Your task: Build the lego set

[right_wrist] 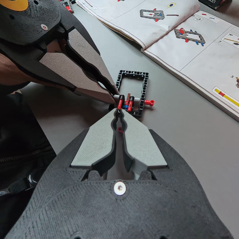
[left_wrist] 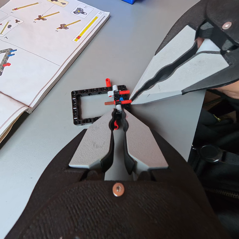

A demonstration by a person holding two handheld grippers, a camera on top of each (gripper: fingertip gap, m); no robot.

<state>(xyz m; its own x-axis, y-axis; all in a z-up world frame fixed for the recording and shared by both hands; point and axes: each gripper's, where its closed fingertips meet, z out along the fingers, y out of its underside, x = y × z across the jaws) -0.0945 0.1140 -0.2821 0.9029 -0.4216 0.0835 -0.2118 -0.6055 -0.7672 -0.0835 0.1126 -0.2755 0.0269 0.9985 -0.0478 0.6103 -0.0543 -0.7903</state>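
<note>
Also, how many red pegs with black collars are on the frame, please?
2 red pegs, side by side on the frame: one at the right gripper, the other beside it. None seem hidden.

Surface: grey table top [left_wrist: 129, 45], matt and smooth, filling most of both views.
Table edge: straight, running down the right side of the left wrist view; the same edge crosses the lower left of the right wrist view.
Beyond the edge: dark area with black fabric, a strap with a round black fitting [left_wrist: 209, 153] and a zip [right_wrist: 25, 155].
Light: soft and even, cooler and brighter toward the far left of the table, with faint blurred shadows.
Far edge: blue object [left_wrist: 128, 1], cut off by the frame.
Far corner: dark box [right_wrist: 213, 3], only partly in view.
Walls, floor, windows: cannot tell.
</note>
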